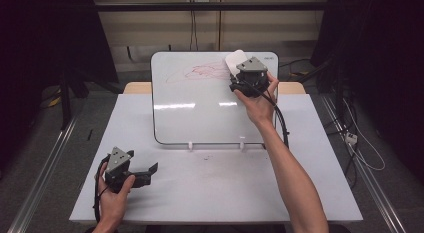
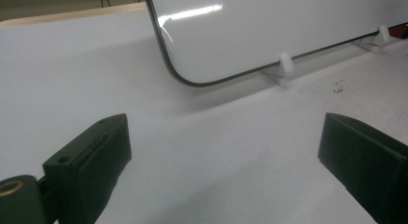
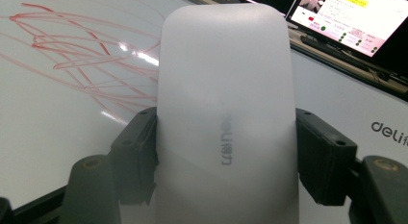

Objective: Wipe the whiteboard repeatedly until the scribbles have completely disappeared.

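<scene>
A whiteboard (image 1: 200, 108) leans back on small white feet at the table's far middle, with red scribbles (image 1: 202, 72) near its top. My right gripper (image 1: 239, 73) is up at the board's top right corner, shut on a white eraser (image 1: 235, 61). In the right gripper view the eraser (image 3: 226, 108) sits clamped between both black jaws, with the red scribbles (image 3: 82, 56) to its left. My left gripper (image 1: 150, 170) rests low at the table's front left, jaws wide apart with nothing between them; in its own view the board's lower corner (image 2: 192, 65) lies ahead.
The white table (image 1: 210, 188) has bare surface in front of the board. Two white clip feet (image 2: 284, 68) hold the board's lower edge. A small dark smudge (image 2: 339, 85) marks the tabletop. Cables (image 1: 360, 143) and metal rails (image 1: 40, 173) run along the floor on both sides.
</scene>
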`<state>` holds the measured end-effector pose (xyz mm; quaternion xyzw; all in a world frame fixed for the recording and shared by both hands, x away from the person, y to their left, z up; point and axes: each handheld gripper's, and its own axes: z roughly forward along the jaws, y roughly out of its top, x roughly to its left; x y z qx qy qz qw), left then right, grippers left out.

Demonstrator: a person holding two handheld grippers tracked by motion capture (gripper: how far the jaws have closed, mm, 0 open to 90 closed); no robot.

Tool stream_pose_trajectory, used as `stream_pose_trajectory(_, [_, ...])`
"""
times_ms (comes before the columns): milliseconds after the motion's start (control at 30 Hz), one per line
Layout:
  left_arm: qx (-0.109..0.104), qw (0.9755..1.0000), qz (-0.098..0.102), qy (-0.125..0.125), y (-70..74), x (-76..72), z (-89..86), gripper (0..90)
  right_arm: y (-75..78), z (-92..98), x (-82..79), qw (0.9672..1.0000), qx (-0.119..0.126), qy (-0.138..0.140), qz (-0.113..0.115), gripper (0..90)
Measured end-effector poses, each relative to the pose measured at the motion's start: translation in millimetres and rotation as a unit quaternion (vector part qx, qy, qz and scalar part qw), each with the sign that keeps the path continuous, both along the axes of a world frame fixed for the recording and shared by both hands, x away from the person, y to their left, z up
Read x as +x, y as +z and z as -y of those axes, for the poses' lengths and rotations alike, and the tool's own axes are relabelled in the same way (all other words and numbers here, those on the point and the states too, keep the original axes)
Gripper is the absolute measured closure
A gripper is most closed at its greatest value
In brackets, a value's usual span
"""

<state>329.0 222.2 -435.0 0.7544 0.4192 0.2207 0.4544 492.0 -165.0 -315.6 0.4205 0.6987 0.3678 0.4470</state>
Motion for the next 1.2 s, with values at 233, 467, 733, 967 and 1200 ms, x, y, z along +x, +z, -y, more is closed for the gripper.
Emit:
stream_pose_trajectory(233, [-0.001, 1.0000, -0.001, 0.002, -0.7, 0.4, -1.0, 4.4, -2.5, 0.3, 0.9, 0.9999, 0.011, 0.000, 0.005, 31.5])
stream_pose_trajectory(467, [0.002, 1.0000, -0.003, 0.002, -0.5, 1.2, 0.3, 4.4, -3.2, -2.4, 0.0, 1.0000, 0.006, 0.005, 0.003, 31.5])
stream_pose_trajectory(733, [0.001, 1.0000, -0.002, 0.002, -1.0, 2.4, 1.7, 4.4, -11.2, -20.6, -4.1, 0.9996, -0.009, 0.026, -0.001, 31.5])
stream_pose_trajectory(967, [0.002, 1.0000, -0.002, 0.001, -0.8, 2.6, 1.0, 4.4, -21.9, -45.5, -9.9, 0.9986, -0.021, 0.048, -0.003, 31.5])
stream_pose_trajectory(1200, [0.001, 1.0000, 0.001, 0.002, -0.1, 1.8, 0.3, 4.4, -29.9, -63.1, -15.6, 0.9976, -0.033, 0.060, -0.001, 31.5])
